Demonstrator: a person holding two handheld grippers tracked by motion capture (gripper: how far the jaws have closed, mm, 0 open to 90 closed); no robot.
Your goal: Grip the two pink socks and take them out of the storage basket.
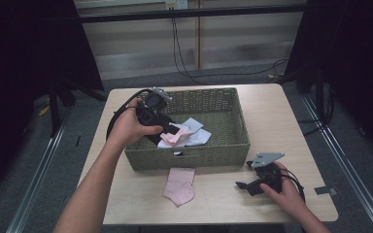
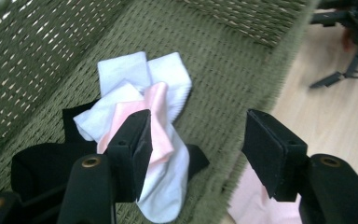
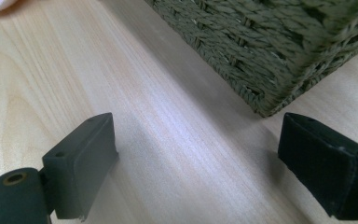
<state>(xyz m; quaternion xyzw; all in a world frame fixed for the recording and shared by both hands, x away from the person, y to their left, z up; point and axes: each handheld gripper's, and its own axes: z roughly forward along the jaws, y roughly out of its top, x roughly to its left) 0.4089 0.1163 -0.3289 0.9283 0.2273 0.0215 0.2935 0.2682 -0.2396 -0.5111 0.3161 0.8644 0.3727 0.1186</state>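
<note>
High view: woven basket (image 1: 233,127) sits mid-table (image 1: 272,104). L gripper (image 1: 151,115) hangs over basket's left part, tilted down toward the sock pile inside, prob. because it's there to drop or pick socks. Left gripper view: jaws wide apart, nothing between them; white socks (image 2: 135,74) w/ one pink sock (image 2: 156,109) on top lie on basket floor, black cloth (image 2: 42,163) under them at the left. Judgement: sorting socks into basket, partly done, since another pink sock (image 1: 179,184) lies on the table just in front of basket's near wall, touching or nearly so. R gripper (image 1: 258,182) rests low on table, right of that sock, well apart from it. Right gripper view: jaws spread, empty, bare wood between; basket corner ahead. Looks parked while L works.
</note>
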